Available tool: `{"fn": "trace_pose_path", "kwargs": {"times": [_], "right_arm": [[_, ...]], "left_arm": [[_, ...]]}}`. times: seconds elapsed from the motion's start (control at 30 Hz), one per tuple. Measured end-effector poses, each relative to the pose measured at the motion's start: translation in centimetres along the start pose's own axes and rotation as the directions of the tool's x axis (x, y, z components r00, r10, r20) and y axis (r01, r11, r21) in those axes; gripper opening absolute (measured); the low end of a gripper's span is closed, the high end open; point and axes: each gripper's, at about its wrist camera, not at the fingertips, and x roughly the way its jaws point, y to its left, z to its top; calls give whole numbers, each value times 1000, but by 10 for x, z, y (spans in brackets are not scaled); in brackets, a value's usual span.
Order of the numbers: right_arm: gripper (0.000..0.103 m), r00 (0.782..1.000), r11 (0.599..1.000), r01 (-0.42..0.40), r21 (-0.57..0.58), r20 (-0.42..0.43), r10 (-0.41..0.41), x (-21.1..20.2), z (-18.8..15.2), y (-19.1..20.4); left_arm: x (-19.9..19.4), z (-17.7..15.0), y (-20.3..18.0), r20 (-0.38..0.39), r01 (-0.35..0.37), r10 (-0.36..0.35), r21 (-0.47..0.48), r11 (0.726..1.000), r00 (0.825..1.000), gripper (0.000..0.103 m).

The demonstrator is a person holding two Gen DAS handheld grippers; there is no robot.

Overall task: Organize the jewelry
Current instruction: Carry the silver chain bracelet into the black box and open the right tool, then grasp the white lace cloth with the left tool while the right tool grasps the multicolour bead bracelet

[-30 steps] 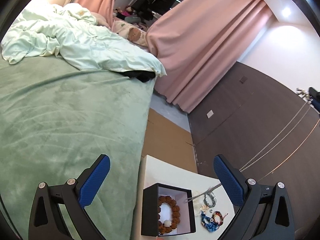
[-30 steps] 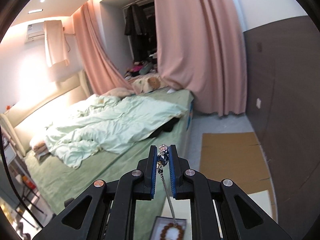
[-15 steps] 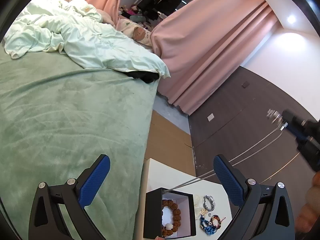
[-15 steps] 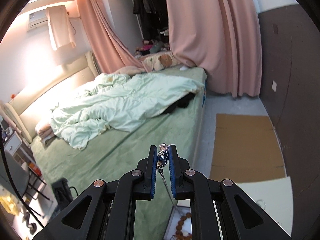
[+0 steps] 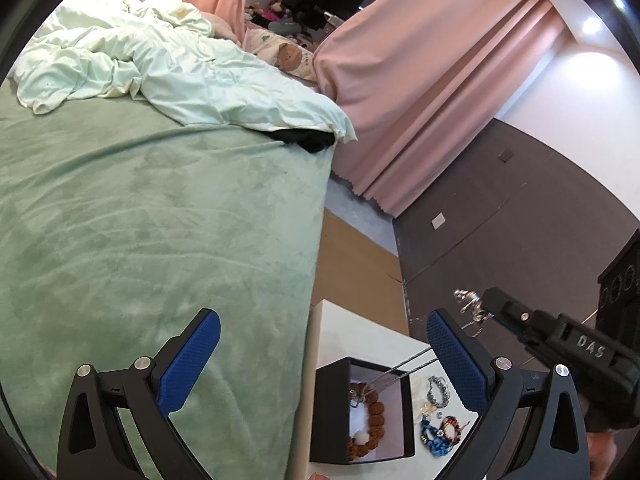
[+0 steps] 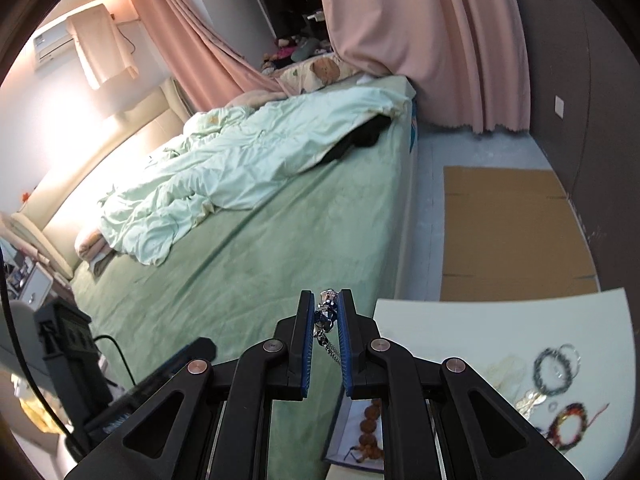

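A: Right gripper — how do the blue pads stand?

B: Clenched, nearly together, pinching the silver chain necklace at its clustered top end. A bit of sparkly metal sticks out above the pads, and short links hang down between the black fingers.

A: And the rest of the chain?

B: From the left wrist view the necklace runs as two thin taut lines, slanting down from the right gripper into the open black square jewellery box with pale lining. Its lower end lies inside, on top of the brown wooden bead bracelet already in the box.

A: Left gripper?

B: The left gripper is released, blue pads spread wide, nothing between them. It hangs over the edge of the white tabletop, box just below and between its fingers.

A: Other pieces on the table?

B: Right of the box, loose on the white surface: a dark grey bead bracelet, a small pale gold trinket, and a red and dark bead bracelet. A blue beaded piece lies by them; its exact form I cannot tell.

A: Surroundings?

B: Green velvety bedspread just beside the table, crumpled pale mint duvet further up, pink curtains, flat brown cardboard on the floor
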Motion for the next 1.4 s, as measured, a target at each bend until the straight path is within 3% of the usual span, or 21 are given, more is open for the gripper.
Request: {"fn": "trace_pose_path", "kwargs": {"times": [0.2, 0.43, 0.47, 0.53, 0.57, 0.6, 0.73, 1.0, 1.13, 1.3, 1.4], "right_arm": [[8, 997, 998, -56, 3, 56, 56, -14, 6, 9], [8, 997, 1000, -28, 2, 77, 28, -34, 7, 10], [11, 997, 1000, -19, 6, 77, 18, -37, 6, 7], [29, 997, 1000, 10, 19, 78, -11, -44, 3, -2], [48, 996, 999, 22, 28, 84, -25, -49, 1, -9], [59, 994, 998, 39, 40, 99, -43, -58, -4, -18], [60, 989, 991, 104, 81, 100, -112, -78, -19, -52], [61, 982, 969, 159, 188, 74, -176, -106, -49, -125], [63, 984, 958, 137, 251, 76, -161, -110, -67, -162], [63, 989, 929, 141, 343, -4, -148, -102, -84, -207], [63, 977, 902, 210, 377, -111, -181, -88, -96, -231]], "left_arm": [[-3, -2, 3, -1, -1, 1, -2, 1000, 1000, 103], [-7, -1, 0, 3, 13, -13, 6, 1000, 1000, 103], [-7, -3, -2, 3, 15, -15, 9, 1000, 1000, 103], [-5, -6, -7, -1, 27, -27, 13, 1000, 1000, 103], [-4, -8, -10, -4, 34, -34, 16, 999, 999, 103], [-3, -9, -14, -5, 41, -41, 19, 999, 999, 103], [3, -20, -36, -2, 80, -80, 36, 996, 997, 103], [27, -51, -83, -61, 104, -96, 132, 986, 993, 103], [40, -68, -111, -108, 87, -63, 234, 968, 992, 103], [57, -80, -145, -162, 90, -25, 402, 911, 986, 95], [74, -84, -164, -213, 96, 5, 463, 881, 977, 93]]}}
